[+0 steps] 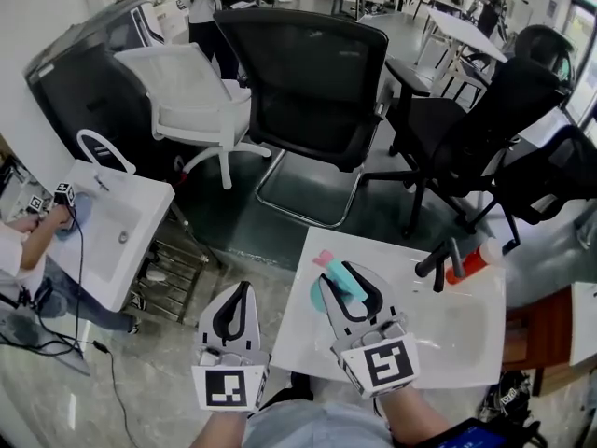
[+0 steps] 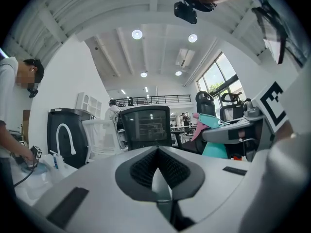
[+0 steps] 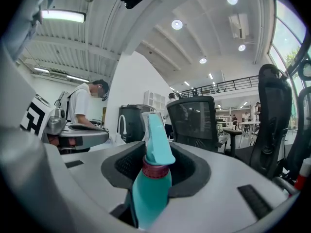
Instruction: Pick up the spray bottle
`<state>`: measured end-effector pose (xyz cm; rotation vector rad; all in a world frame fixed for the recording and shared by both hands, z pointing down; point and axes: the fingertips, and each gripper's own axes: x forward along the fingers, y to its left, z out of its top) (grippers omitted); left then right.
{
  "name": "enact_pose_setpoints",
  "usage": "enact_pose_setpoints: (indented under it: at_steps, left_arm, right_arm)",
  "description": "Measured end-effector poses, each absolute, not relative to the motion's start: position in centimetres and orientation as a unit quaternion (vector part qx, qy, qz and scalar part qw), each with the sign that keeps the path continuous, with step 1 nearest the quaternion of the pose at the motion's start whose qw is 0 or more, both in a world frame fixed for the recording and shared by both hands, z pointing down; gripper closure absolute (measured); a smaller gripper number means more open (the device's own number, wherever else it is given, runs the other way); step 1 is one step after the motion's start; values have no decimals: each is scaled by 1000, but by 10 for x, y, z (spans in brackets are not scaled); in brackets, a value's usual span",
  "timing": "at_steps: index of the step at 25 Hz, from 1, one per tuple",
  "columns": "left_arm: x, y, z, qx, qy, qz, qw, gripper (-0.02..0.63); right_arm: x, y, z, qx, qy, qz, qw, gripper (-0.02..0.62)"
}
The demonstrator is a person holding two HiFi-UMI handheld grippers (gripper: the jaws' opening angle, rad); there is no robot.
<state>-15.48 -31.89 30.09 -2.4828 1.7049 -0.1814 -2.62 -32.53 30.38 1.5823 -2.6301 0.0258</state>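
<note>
A teal spray bottle [image 3: 151, 178] with a pink-red collar and teal trigger head stands upright between the jaws of my right gripper [image 3: 158, 166], which is shut on its body. In the head view the same spray bottle [image 1: 343, 280] sits in my right gripper [image 1: 351, 287], lifted above the white sink [image 1: 466, 343]. My left gripper [image 1: 235, 314] hangs to the left of the sink, over the floor, shut with nothing in it. In the left gripper view its pads [image 2: 156, 165] meet, and the spray bottle [image 2: 214, 130] shows off to the right.
A black tap [image 1: 438, 261] and an orange-red bottle [image 1: 469, 261] stand at the sink's far edge. Black office chairs [image 1: 308, 91] and a white chair [image 1: 196, 96] lie beyond. A second white sink [image 1: 112, 231] stands at the left, where a person [image 1: 28, 245] works.
</note>
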Motion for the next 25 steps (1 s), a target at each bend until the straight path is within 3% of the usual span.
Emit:
enact_pose_setpoints:
  at_steps: [25]
  left_arm:
    - [-130,-310,295,-835,542,-59,72,591]
  right_arm:
    - [-5,-309,292,534,-845,-5,27,446]
